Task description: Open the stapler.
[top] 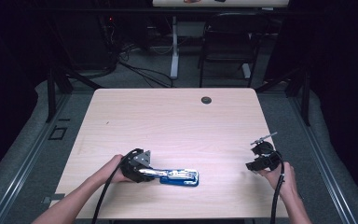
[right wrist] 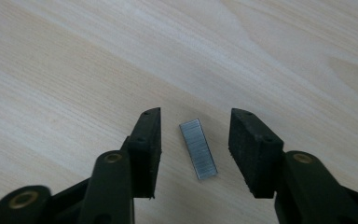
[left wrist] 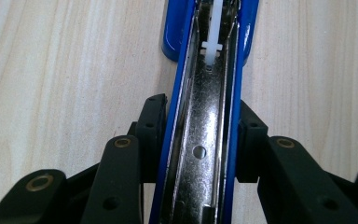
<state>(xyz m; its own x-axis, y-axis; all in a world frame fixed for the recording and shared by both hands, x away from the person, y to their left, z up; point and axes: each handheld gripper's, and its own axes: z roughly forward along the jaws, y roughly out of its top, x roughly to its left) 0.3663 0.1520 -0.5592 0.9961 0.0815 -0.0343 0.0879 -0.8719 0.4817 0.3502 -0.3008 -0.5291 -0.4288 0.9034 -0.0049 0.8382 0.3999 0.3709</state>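
Steel staples: the strip of staples (right wrist: pixel 198 148) lies flat on the table (right wrist: pixel 74 60), between your right gripper (right wrist: pixel 195 151) fingers (right wrist: pixel 149 140), which stand apart and touch nothing.
Handling: light, thin and brittle, I judge; squeeze hard and it may snap, so pinch its long sides gently.
Left gripper: your left gripper (left wrist: pixel 200 140) has its fingers (left wrist: pixel 151 130) clamped on the sides of the open blue stapler (left wrist: pixel 205 93), tray facing up.
Stapler: rigid and smooth, likely to slide if you let go.
Surroundings: a dark grommet (top: pixel 206 100) sits far off; a chair (top: pixel 228 37) stands beyond the table.
Obstacles: none between strip and stapler.
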